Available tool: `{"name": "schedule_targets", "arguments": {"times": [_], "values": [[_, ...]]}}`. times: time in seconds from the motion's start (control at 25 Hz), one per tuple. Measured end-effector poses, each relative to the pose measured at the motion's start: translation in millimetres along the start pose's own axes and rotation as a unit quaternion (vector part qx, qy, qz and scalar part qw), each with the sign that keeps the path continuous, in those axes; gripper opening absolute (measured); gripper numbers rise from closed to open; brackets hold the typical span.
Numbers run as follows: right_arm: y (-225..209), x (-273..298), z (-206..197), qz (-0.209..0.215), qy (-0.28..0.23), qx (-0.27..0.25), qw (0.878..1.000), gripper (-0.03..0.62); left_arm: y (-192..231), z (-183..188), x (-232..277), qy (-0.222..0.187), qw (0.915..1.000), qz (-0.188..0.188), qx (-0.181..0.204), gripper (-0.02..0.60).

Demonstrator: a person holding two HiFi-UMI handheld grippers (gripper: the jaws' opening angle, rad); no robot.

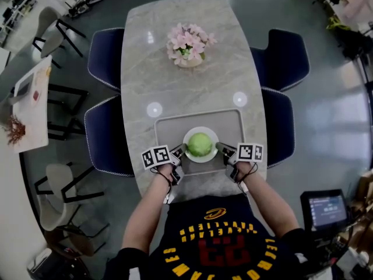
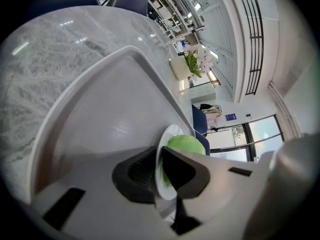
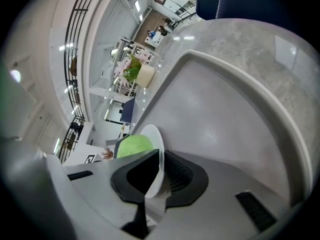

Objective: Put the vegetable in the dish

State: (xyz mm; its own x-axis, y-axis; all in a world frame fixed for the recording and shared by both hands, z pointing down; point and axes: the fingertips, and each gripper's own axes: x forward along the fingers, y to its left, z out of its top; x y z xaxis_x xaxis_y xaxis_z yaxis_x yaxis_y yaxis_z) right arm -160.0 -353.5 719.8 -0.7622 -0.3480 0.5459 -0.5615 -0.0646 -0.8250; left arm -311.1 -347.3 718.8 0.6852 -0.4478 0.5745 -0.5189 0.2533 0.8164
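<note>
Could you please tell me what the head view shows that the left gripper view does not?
Only the head view shows the right tool at the right of the dish and the person's forearms. Only the left gripper view shows the left tool, jaws shut on the dish's rim. Both show the vegetable in the dish, the tray and the flowers.

the table (image 1: pixel 140 69) top looks like polished, grey-veined stone, glossy enough to mirror the ceiling lights. the tray (image 1: pixel 169 127) on it is smooth, matt grey and plastic-like. the dish (image 1: pixel 201 159) is white and glossy, like glazed ceramic, with a thin smooth rim. the vegetable (image 1: pixel 200 144) has a smooth, faintly waxy light-green skin. the left gripper (image 2: pixel 159 171) and right gripper (image 3: pixel 161 171) have matt pale-grey plastic shells; their pads (image 3: pixel 177 174) are black, ribbed and rubbery-looking. the chairs (image 1: pixel 105 54) wear dark blue, cloth-like upholstery with pale piping.
</note>
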Motion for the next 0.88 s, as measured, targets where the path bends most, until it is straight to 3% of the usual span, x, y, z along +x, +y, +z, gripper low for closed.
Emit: {"name": "schedule_targets", "arguments": {"times": [0.16, 0.36, 0.6, 0.88], "values": [[-5, -6, 6, -0.015, -0.020, -0.001, 1.000, 0.018, 3, 7, -8, -0.020, 0.9998, 0.007, 0.001, 0.029], [-5, -17, 20, -0.019, -0.045, -0.011, 0.999, 0.018, 1, 20, -23, -0.050, 0.9986, -0.015, -0.010, 0.029], [22, -31, 35, 0.010, -0.083, -0.019, 0.996, 0.018, -21, 19, -37, -0.071, 0.9969, -0.032, 0.012, 0.029], [53, -46, 26, 0.036, -0.091, -0.027, 0.995, 0.018, -50, 2, -49, -0.070, 0.9953, -0.055, 0.040, 0.029]]}}
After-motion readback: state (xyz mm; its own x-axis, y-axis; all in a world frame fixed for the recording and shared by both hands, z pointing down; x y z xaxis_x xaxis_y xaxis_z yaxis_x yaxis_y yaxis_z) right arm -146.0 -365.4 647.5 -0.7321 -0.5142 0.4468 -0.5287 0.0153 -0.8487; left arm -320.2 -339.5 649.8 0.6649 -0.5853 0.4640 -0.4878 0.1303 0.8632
